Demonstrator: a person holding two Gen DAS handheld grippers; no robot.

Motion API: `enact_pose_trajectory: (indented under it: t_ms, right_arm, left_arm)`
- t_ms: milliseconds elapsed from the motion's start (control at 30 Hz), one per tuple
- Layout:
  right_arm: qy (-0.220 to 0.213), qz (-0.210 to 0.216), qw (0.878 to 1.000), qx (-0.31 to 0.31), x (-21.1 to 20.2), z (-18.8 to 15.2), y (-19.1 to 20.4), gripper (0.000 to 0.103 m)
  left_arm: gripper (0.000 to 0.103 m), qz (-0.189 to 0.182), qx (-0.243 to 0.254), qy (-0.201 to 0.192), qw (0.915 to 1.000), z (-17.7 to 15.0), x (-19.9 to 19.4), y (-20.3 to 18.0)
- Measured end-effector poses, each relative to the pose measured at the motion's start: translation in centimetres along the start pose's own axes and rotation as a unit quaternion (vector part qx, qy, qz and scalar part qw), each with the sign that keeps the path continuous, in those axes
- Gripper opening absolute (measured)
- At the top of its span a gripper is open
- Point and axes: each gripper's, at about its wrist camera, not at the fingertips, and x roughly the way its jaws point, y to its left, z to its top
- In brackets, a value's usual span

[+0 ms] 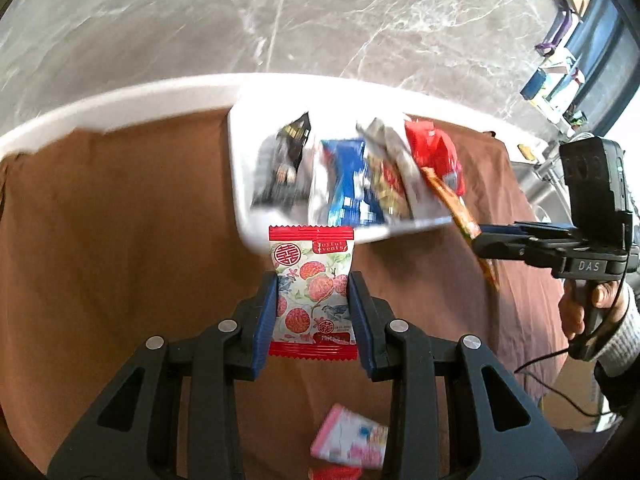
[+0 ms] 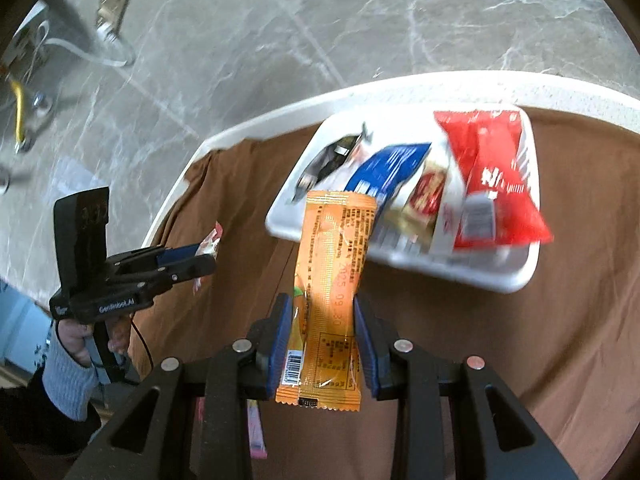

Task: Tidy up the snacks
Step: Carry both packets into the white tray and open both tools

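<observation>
1. Closest in the left wrist view is the left hand-held gripper (image 1: 314,300). Its two blue pads are squeezed onto the sides of a small lychee candy packet (image 1: 312,292), which stands up tall between them, its long side pointing straight ahead.

2. Closest in the right wrist view is the right hand-held gripper (image 2: 322,340). It is clamped on a long orange snack stick (image 2: 330,296), and that long side points ahead too.

3. Under both of them lies the brown cloth (image 1: 120,220) that covers the tabletop. A pink packet (image 1: 350,438) still lies on it, low and near the left hand-held gripper (that one is not tidied yet).

4. A bit farther on is the white tray (image 1: 240,184). It lies straight ahead of both packets, and it looks tilted in the picture. The top of the lychee candy packet already sits against the tray's near edge in the view. The tip of the orange snack stick does too.

5. In the tray are a black packet (image 1: 286,160), a blue packet (image 1: 346,180) and a red packet (image 1: 436,152), lying side by side (they look blurry).

6. I think both hands are about equally near the tray. The left one only needs to go forward and let go.

7. Farthest away is the grey marble floor (image 1: 320,20).
</observation>
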Motion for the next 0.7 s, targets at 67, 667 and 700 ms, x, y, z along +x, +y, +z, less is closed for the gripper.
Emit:
enact_pose_trajectory:
  t_ms: [67,667,700]
  right_arm:
    - [-0.003,-0.002,1.000,0.009,0.6,1.0,-0.4,0.034]
    - [-0.026,-0.057,0.997,0.049,5.1,7.7,-3.7,0.041]
    - [-0.028,-0.060,0.997,0.045,5.1,7.7,-3.5,0.043]
  left_arm:
    - [0.032,-0.005,0.007,-0.001,1.0000,1.5,1.1,-0.3]
    - [0.034,0.013,0.052,0.015,0.9984,11.1,12.4,-2.3]
    - [0.035,0.021,0.054,0.017,0.9982,11.2,12.8,-2.4]
